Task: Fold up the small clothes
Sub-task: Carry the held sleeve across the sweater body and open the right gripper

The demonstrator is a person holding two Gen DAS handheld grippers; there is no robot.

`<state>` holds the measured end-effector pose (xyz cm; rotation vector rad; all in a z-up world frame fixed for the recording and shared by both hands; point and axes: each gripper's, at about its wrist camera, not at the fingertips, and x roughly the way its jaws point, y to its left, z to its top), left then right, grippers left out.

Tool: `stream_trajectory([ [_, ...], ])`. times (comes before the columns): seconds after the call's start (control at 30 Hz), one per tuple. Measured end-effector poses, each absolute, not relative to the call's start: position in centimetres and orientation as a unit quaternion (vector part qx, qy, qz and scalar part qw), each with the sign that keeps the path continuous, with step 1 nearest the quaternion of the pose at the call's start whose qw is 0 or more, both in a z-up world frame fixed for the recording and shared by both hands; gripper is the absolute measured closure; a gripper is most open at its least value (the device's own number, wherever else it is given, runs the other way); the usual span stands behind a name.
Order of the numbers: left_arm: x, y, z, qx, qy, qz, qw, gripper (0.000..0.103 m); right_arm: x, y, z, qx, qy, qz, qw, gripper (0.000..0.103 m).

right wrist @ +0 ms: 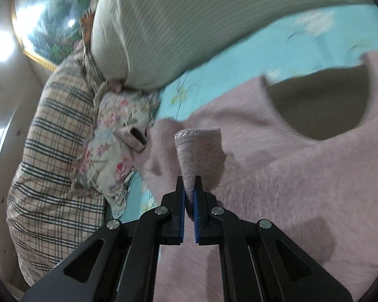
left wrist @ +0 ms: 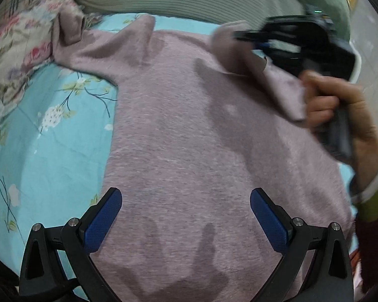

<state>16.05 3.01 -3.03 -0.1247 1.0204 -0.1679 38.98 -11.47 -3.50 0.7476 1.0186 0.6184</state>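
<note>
- Flat on the blue floral bedsheet lies the pink sweater.
- Left gripper hovers above it, fingers wide apart, holding nothing.
- Right gripper pinches a lifted sleeve cuff.

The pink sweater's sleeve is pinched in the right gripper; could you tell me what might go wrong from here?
1. The right gripper holds only a narrow bit of the sleeve cuff, so the cuff could slip out mid-fold.
2. The left gripper hovers open over the pink sweater, pinning nothing, so the body may drag and wrinkle.
3. The other sleeve lies bunched against the floral pillow, so the fold may end up lopsided.
</note>
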Motion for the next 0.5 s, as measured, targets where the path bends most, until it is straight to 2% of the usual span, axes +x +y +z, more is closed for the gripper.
stream_trajectory([
  [0.17, 17.1, 4.6, -3.3, -0.084, 0.485, -0.077, 0.867, 0.001, 39.4, -7.8, -4.4, 0.318, 0.498, 0.305, 0.747, 0.091],
  [0.2, 17.5, 4.9, -3.4, -0.089, 0.485, -0.078, 0.867, 0.001, 39.1, -8.1, -4.3, 0.318, 0.496, 0.309, 0.746, 0.084],
  [0.23, 18.0, 5.0, -3.4, -0.092, 0.484, -0.079, 0.867, 0.001, 38.6, -8.7, -4.1, 0.319, 0.491, 0.308, 0.750, 0.071],
  [0.3, 19.0, 5.2, -3.3, -0.094, 0.479, -0.083, 0.869, 0.001, 37.4, -10.6, -3.4, 0.321, 0.478, 0.300, 0.761, 0.053],
  [0.5, 24.7, 5.1, -3.0, -0.098, 0.462, -0.096, 0.876, 0.001, 32.7, -17.0, -0.3, 0.340, 0.436, 0.268, 0.789, 0.050],
])
